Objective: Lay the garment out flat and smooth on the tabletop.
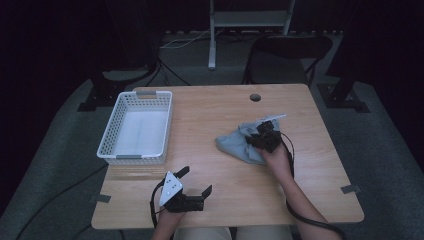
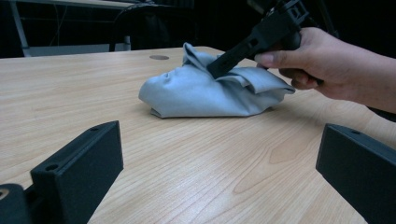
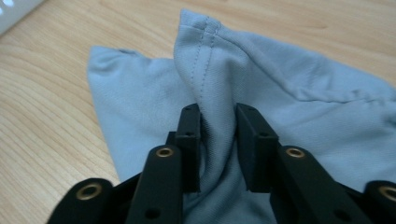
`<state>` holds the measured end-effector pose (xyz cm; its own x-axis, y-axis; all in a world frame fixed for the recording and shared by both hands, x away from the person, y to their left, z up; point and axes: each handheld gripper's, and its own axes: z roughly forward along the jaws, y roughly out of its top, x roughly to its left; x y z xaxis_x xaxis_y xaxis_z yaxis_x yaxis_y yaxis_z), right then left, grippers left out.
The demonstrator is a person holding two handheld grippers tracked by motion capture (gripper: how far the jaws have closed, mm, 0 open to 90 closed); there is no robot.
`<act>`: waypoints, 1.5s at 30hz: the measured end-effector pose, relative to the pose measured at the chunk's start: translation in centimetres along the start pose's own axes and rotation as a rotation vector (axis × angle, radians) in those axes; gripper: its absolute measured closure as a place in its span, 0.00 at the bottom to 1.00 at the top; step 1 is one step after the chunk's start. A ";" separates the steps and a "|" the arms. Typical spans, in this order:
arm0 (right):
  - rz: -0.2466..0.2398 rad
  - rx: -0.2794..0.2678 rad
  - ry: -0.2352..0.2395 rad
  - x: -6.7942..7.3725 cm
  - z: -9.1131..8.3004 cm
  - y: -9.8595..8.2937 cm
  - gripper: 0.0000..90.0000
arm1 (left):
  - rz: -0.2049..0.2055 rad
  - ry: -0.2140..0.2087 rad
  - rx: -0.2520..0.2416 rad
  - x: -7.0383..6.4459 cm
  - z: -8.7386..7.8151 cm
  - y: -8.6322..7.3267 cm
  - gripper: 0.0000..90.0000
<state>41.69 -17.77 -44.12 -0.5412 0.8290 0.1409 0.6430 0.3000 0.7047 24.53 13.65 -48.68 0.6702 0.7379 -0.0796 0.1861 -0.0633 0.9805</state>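
A crumpled grey cloth is seen lying on the counter towards its right edge, well apart from the white basket that stands near the far left corner. The cloth is judged to be light, soft and limp: it will sag and trail from whatever point is lifted, and nothing in it can be broken. A raised, stitched fold near the top of the heap is the part best taken, since a seam gives the jaws more to bite on than a single flat layer. That fold is pinched between the jaws of the right claw, which are closed on the cloth, with the right hand angled down over the heap. The left claw is held low near the front edge of the counter, its jaws spread wide and empty, pointed towards the cloth
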 end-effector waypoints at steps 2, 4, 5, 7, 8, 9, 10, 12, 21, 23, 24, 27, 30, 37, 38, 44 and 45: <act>0.006 -0.031 0.009 -0.2 -1.0 0.1 0.81 | 0.000 0.001 0.000 0.0 0.0 0.0 0.02; 0.005 -0.041 0.007 -0.3 -1.4 0.2 0.81 | 0.001 0.000 -0.001 0.0 0.0 0.0 0.02; 0.003 -0.043 0.009 -0.4 -1.8 0.2 0.81 | 0.001 0.001 -0.001 0.0 0.0 0.0 0.02; 0.014 -0.051 0.024 -0.8 -2.4 0.2 0.81 | 0.000 0.000 0.000 0.0 0.0 0.0 0.02; 0.019 -0.061 0.019 -0.9 -2.6 0.1 0.81 | 0.000 0.001 0.000 0.0 0.0 0.0 0.02; 0.026 -0.068 0.027 -1.1 -2.8 0.0 0.81 | 0.000 0.000 0.000 0.0 0.0 0.0 0.02; 0.034 -0.071 0.038 -1.4 -3.0 -0.1 0.81 | 0.000 0.000 -0.001 0.0 0.0 0.0 0.02; 0.055 -0.083 0.059 -1.9 -3.2 -0.4 0.78 | 0.000 0.000 0.001 0.0 0.0 0.0 0.02; 0.091 -0.130 0.040 -3.2 -4.5 -1.2 0.91 | -0.002 0.001 0.000 0.0 0.0 0.0 0.02; 0.090 -0.133 0.032 -3.3 -5.0 -1.4 0.91 | -0.004 -0.002 0.000 0.0 0.0 0.0 0.02; 0.091 -0.140 0.025 -3.4 -5.2 -1.5 0.91 | -0.004 -0.001 0.000 0.0 0.0 0.0 0.02; 0.106 -0.161 0.001 -3.8 -6.2 -1.9 0.90 | -0.005 -0.001 -0.001 0.0 0.0 0.0 0.02; 0.129 -0.199 -0.019 -4.4 -7.5 -2.4 0.90 | -0.005 0.000 0.000 0.0 0.0 0.0 0.02; 0.196 -0.259 -0.062 -6.7 -10.6 -3.9 0.91 | -0.009 0.000 0.000 0.0 0.0 0.0 0.02; 0.200 -0.263 -0.070 -7.0 -11.1 -4.3 0.91 | -0.008 0.000 0.000 0.0 0.0 0.0 0.02; 0.240 -0.281 -0.138 -8.8 -13.4 -7.0 0.91 | -0.001 0.005 -0.001 0.0 0.0 0.0 0.02; 0.253 -0.282 -0.147 -9.2 -13.6 -7.5 0.91 | -0.001 0.006 0.000 -0.1 0.0 0.0 0.02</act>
<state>34.47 -34.10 -41.25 -0.2886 0.9249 0.2474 0.5612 -0.0459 0.8264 24.52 13.60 -48.68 0.6657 0.7419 -0.0797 0.1867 -0.0622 0.9804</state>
